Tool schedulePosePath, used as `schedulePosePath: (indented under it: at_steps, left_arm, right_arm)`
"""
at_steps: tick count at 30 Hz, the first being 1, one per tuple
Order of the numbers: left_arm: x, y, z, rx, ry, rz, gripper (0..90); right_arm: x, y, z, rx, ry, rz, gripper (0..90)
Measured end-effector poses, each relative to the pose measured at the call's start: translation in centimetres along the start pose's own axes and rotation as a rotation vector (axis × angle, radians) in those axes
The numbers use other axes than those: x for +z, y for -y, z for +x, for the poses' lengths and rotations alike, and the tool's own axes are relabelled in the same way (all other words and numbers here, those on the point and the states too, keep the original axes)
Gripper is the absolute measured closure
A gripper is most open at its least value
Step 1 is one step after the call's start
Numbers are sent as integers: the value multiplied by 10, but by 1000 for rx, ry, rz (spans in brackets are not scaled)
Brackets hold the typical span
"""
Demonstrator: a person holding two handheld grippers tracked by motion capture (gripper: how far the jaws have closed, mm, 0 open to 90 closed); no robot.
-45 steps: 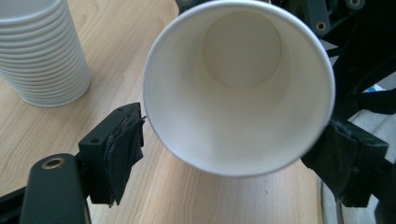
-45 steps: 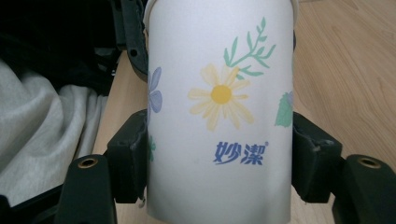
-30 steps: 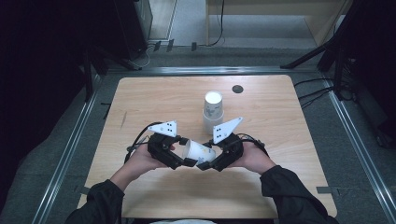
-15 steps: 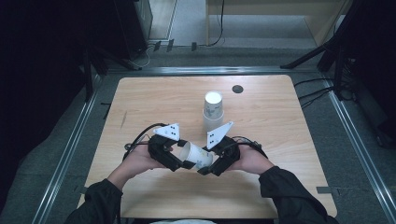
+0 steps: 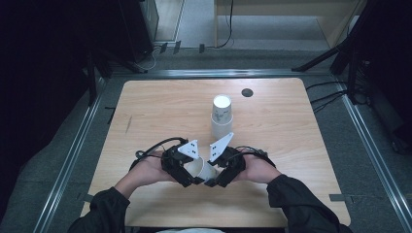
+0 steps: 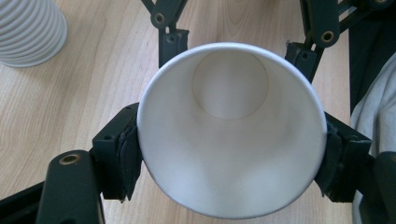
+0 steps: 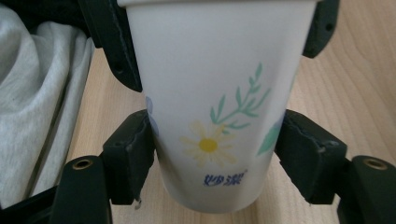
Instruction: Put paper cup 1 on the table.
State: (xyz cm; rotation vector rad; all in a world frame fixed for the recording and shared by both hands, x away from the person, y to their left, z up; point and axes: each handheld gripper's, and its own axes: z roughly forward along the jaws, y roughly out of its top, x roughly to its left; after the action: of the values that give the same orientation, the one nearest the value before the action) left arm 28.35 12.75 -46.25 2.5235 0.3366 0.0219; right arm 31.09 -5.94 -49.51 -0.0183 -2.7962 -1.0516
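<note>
**Both grippers on one paper cup, near table edge**

You hold a paper cup [image 5: 200, 168] on its side between your two grippers, low over the table [image 5: 291, 145], close to your edge of it and about midway across.

Your left gripper [image 5: 193, 177] clamps the cup near its open mouth. In the left gripper view you look straight into the cup [image 6: 231, 135]: white inside, round bottom visible deep in. Both pads [image 6: 128, 156] press the rim from either side, and the rim looks squeezed a bit out of round. Beyond the cup there, the other gripper's jaws reach in at the top.

Your right gripper [image 5: 214, 179] grips the cup's narrow bottom end. In the right gripper view the cup [image 7: 217, 107] stands between the pads [image 7: 306, 149], touching on both sides; it has a yellow daisy, a green sprig and small blue lettering. Its jaws have just been closing, with the cup between them. Your left gripper's jaws show at the wide end at the top there. A grey garment [image 7: 32, 107] lies at the left of that view.

Both your hands sit close together, grippers angled inward toward each other, the grey plates nearly meeting above the cup.

Farther out, a stack of cups [image 5: 221, 116] stands upside down near mid-table, well apart from the held cup. Its ribbed side shows in the left gripper view's corner [image 6: 28, 30]. A dark round hole [image 5: 247, 92] sits near the far edge.
</note>
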Motion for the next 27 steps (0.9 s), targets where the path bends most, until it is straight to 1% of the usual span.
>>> schedulePosePath:
  at_steps: [4,8,11,12,13,17,20,22,23,24,26,27]
  left_arm:
    - [0,0,0,1,0,2,226]
    - [-1,1,1,4,-2,-6,215]
    - [-1,2,3,-10,-6,-26,194]
    - [-2,3,4,-10,-6,-25,183]
    - [-2,3,5,-17,-4,-39,177]
    - [-9,4,8,-32,9,-98,164]
    - [-16,6,11,-62,27,-170,157]
    - [-19,7,12,-77,32,-208,156]
    - [-20,7,12,-82,33,-226,156]
    - [-22,7,12,-91,32,-255,156]
    - [-24,8,13,-96,35,-280,156]
    - [-24,8,13,-102,44,-294,157]
  right_arm:
    - [3,-1,1,-10,-3,4,336]
    - [2,-2,1,-7,1,0,339]
    - [1,-2,1,-8,12,-5,337]
    - [-1,-2,1,-5,16,-14,337]
    - [-2,-3,0,-4,18,-18,336]
    - [-9,-3,-2,6,29,-65,336]
    - [-15,-2,-3,12,35,-97,336]
    - [-18,-2,-3,24,35,-118,336]
    - [-19,-3,-3,23,34,-125,336]
    - [-20,-3,-3,26,33,-136,336]
    - [-22,-3,-3,29,31,-149,336]
    - [-22,-3,-3,30,27,-153,336]
